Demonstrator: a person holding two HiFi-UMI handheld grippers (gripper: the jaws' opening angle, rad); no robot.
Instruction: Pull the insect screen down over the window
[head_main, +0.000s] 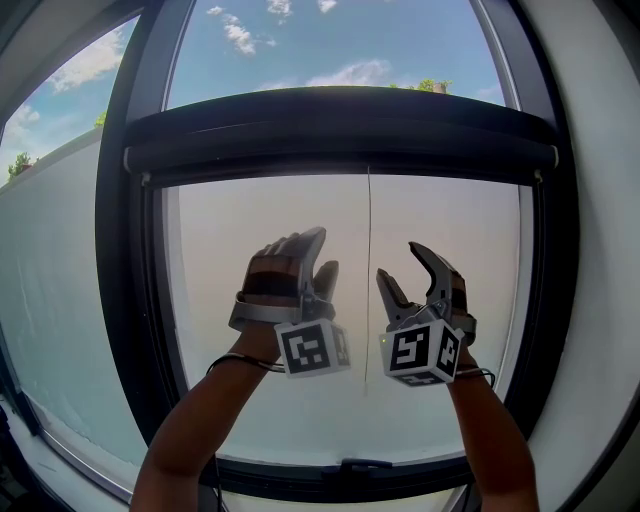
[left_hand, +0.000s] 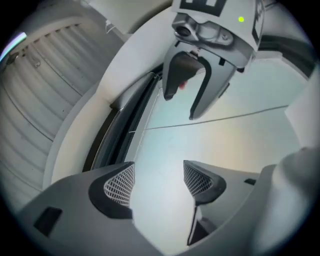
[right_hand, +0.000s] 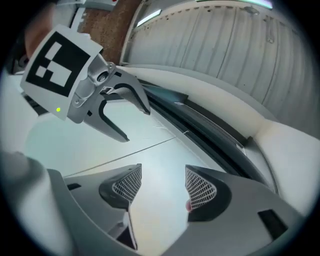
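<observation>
Screen (head_main: 340, 152) sits rolled up, as far as I can judge, in the dark housing across the upper window, well above both claws; the mesh itself does not show. I expect it to be light and limp, easy to snag or skew, with a roller spring pulling back. So the hold belongs on the stiff bottom bar, both sides evenly, or on the cord (head_main: 368, 230), as I take the thin line down the middle to be, though it is slim and likely slippery for broad pads. Raised before the glass, the left claw (head_main: 320, 255) and the right claw (head_main: 398, 262) flank the cord, both spread wide and holding nothing. Only the head view shows the housing, the sky and the arms. Only the gripper views show the meshed pads (left_hand: 120, 182) apart with pale glass between them, and each also shows the other claw.
</observation>
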